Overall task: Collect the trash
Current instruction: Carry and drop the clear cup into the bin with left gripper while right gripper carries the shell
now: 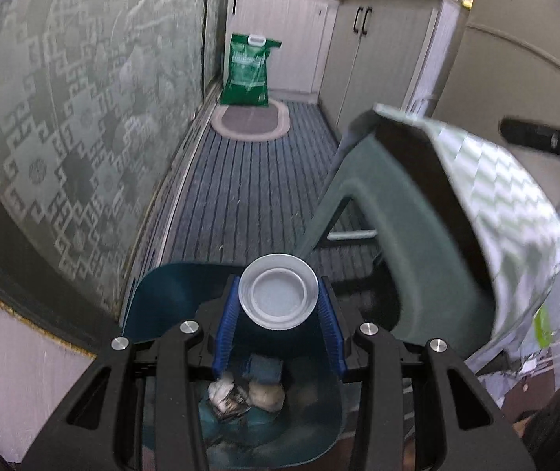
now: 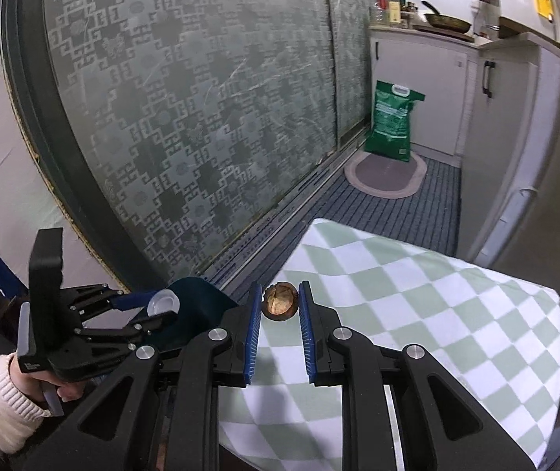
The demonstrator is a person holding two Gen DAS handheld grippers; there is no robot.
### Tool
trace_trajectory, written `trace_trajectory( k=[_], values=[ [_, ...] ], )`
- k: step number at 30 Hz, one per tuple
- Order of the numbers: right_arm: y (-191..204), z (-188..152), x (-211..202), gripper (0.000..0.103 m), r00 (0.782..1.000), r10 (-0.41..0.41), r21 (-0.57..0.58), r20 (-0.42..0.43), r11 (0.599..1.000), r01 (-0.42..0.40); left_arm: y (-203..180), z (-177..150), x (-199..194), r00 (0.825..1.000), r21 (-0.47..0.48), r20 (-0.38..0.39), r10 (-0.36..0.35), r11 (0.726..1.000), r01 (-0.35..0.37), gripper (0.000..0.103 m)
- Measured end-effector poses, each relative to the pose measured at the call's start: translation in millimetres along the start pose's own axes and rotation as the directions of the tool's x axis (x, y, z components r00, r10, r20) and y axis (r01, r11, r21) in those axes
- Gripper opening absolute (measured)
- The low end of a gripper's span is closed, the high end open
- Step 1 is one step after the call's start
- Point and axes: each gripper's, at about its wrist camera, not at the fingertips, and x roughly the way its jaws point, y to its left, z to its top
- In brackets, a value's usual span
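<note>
In the left wrist view, the left gripper (image 1: 280, 306) sits at the bottom middle of the picture. Its two blue pads (image 1: 227, 329) pinch the round handle of a dark teal dustpan (image 1: 162, 302). The end of the handle is a pale grey cap (image 1: 278, 294) that faces the camera. Below the cap, inside the scoop, lie bits of trash (image 1: 240, 392): a crumpled white scrap, something dark and a pale brown lump. On the right side stands a table (image 1: 409, 243) with a green and white checked cloth (image 1: 515, 204) over it. A grey striped floor mat (image 1: 248, 188) runs up the middle. At its far end stands a green bag (image 1: 249, 70) by white cupboards (image 1: 378, 47). A patterned glass door (image 1: 83, 117) fills the left side.

In the right wrist view, the right gripper (image 2: 280, 302) is at the bottom middle. Its blue pads (image 2: 254, 333) are close together and pinch a small brown nutshell (image 2: 280, 301) between their tips. The checked cloth (image 2: 417, 314) lies under it, in the lower right. In the lower left, a hand (image 2: 64, 388) in a cream sleeve (image 2: 1, 400) holds the left gripper (image 2: 154, 310), which grips the dustpan (image 2: 197, 306). The green bag (image 2: 392, 121) stands in the upper right.
</note>
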Motion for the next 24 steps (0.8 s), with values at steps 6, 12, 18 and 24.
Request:
trace_trajectory(
  k=[6,12,18,24],
  values=[
    [20.2,4.1,18.5,0.019,0.999,0.027,-0.02,-0.03,0.999,-0.028,10.6,-24.9,17.4,0.996,0.005,-0.084,-0.007,1.0,0.008,0.042],
    [43.4,11.1,38.3,0.019,0.997,0.056,-0.04,-0.052,0.998,-0.058,10.2,-42.8,32.5,0.989,0.027,-0.141,-0.038,0.999,0.043,0.042],
    [61.2,15.5,55.5,0.019,0.994,0.079,-0.058,-0.076,0.995,-0.084,7.6,-54.4,38.4,0.985,0.058,-0.161,-0.059,0.996,0.069,0.047],
    [81.7,16.9,75.5,0.019,0.99,0.093,-0.082,-0.108,0.991,-0.102,21.4,-51.3,23.5,0.992,0.045,-0.117,-0.057,0.997,0.062,0.04]
  ],
)
